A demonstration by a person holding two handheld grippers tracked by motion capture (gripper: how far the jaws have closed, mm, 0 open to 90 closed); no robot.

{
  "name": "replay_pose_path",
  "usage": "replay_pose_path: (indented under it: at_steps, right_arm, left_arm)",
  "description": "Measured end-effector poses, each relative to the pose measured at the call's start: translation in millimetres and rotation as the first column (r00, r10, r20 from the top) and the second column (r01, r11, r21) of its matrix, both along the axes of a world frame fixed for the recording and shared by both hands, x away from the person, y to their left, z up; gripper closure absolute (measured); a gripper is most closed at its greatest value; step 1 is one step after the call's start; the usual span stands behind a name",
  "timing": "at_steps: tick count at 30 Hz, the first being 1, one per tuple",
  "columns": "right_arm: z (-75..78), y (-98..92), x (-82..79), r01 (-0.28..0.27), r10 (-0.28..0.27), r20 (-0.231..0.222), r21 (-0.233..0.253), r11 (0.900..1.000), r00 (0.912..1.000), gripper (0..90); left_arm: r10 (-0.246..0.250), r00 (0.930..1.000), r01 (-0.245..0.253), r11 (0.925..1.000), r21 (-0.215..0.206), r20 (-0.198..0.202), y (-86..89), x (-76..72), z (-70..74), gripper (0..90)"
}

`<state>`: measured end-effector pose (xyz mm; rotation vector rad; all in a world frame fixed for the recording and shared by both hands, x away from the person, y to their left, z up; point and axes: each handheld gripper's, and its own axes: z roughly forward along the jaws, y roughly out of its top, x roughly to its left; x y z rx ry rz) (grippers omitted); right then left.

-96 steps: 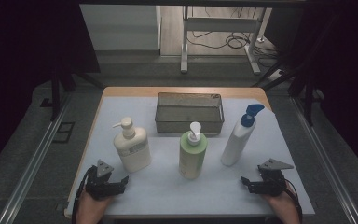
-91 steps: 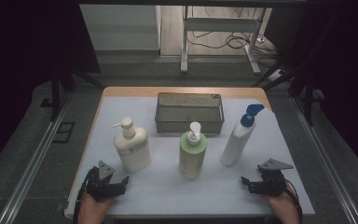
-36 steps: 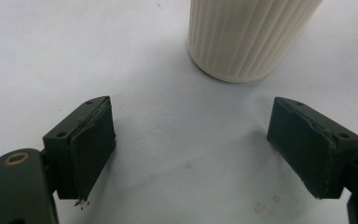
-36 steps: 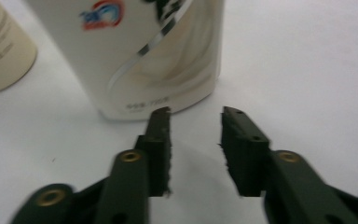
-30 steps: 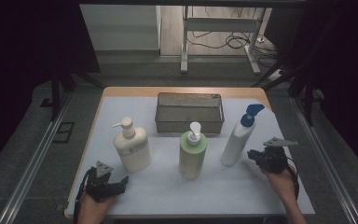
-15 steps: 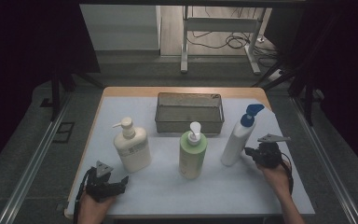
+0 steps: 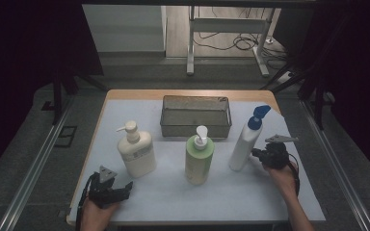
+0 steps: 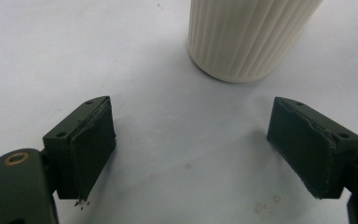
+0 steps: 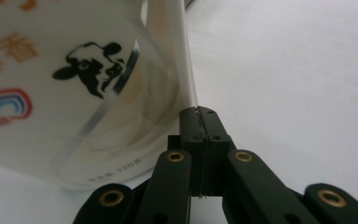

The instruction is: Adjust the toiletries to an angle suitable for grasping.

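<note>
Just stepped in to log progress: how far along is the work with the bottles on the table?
Nothing looks packed yet: the wire basket holds nothing, and all three bottles stand on the mat. In hand: the right tool, jaws shut, sits right at the base of the blue-capped bottle. The left tool is open near the cream pump bottle, apart from it. The green bottle stands untouched.

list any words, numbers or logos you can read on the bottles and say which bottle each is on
"720" is about all that reads, in small print low on the tall white plastic bottle with the blue cap.
Its orange characters: cut off, unreadable.
Its signs: a black cow's head and a red-and-blue emblem.
Label on the cream pump bottle: too small.
Green pump bottle: nothing legible.
</note>
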<state>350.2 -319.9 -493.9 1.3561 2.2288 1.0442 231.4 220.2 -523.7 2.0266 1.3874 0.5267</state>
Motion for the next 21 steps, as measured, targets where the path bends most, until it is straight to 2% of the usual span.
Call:
replay_pose_path:
  at_steps: [12, 21]
  right_arm:
    - [-3.5, 7.8, 14.7, -0.03, 0.03, 0.003, 0.024, 0.999, 0.9995, 89.5]
    - [-4.0, 11.8, 16.7, -0.041, 0.041, 0.0, 0.025, 0.999, 0.9991, 88.0]
  left_arm:
    - [-0.002, 1.0, 0.002, 1.0, 0.003, -0.001, 0.3, 0.0, 0.1, 15.0]
    - [-0.002, 1.0, 0.002, 1.0, 0.003, -0.001, 0.3, 0.0, 0.1, 15.0]
